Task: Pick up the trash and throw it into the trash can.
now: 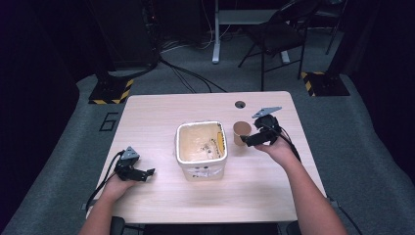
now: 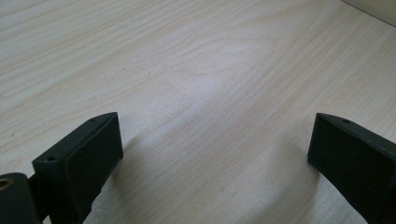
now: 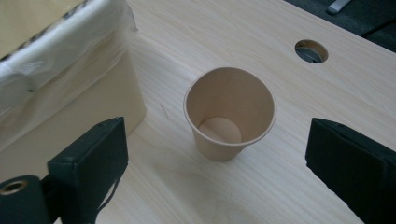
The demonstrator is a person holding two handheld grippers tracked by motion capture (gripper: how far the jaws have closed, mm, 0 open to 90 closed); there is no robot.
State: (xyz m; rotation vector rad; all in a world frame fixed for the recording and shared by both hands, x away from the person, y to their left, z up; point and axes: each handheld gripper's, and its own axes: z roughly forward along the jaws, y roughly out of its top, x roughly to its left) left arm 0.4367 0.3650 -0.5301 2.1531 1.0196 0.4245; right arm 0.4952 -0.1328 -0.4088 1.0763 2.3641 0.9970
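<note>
Meanwhile, at the left of the desk, the left tongs rest low near the front edge, jaws spread wide with nothing but bare wood between them, as the left gripper view shows; they seem parked and take no part for now. Toward the middle stands the bin, a cream square tub lined with a clear bag, open at the top, with what look like a few small scraps lying inside. Just to its right, close to but apart from its wall, the cup stands upright and empty on the desk, with a round cable hole in the top farther back. Right of the cup, the right tongs point at it from the side; their jaws stand wide, and in the right gripper view the cup sits ahead of them, untouched by either pad. No grip exists, so the step in hand reads as either a reach for the cup or a fresh release of it; I cannot tell which. If a grasp is next, it calls for moving forward until the pads flank the wall, then closing gently, since thin paper crumples and an empty cup tips easily.
</note>
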